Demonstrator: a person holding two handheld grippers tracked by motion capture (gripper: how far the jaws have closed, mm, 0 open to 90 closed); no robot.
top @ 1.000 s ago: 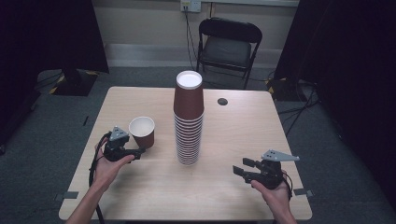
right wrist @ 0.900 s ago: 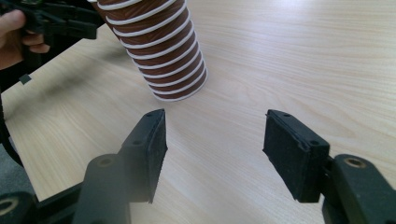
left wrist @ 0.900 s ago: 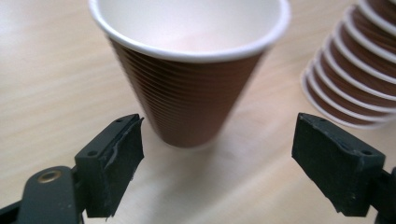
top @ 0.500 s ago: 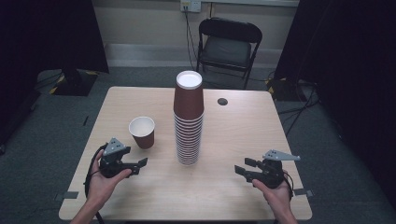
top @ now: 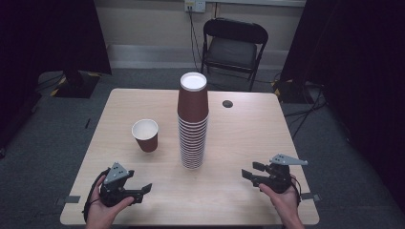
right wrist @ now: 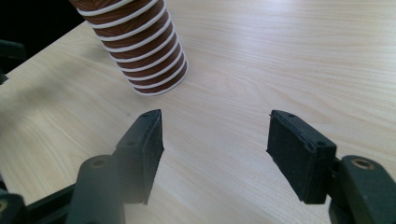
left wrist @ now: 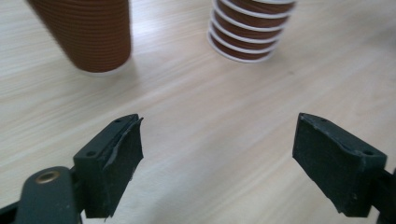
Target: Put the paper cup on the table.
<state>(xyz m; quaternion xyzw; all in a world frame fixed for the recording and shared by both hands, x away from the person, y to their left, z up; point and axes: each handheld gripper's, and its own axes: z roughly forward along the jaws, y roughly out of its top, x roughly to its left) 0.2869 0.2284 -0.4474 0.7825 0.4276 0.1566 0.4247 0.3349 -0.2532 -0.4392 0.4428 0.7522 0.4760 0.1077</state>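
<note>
A studio or lab set up for recording: black curtains (top: 57, 33) hang at both sides, grey carpet (top: 43, 124) covers the floor, cables (top: 305, 109) trail across it, and a folding chair (top: 234, 45) stands beyond the bare wooden counter (top: 248, 138), under a wall socket (top: 195, 5).

A tall stack of brown cups (top: 193, 121) stands upright mid-table; a single brown cup (top: 145, 135), apparently empty, stands at its nine o'clock.

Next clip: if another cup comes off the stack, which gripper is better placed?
Probably right. The right gripper is open and faces the stack directly; the left gripper is open too, nearer the single cup.
</note>
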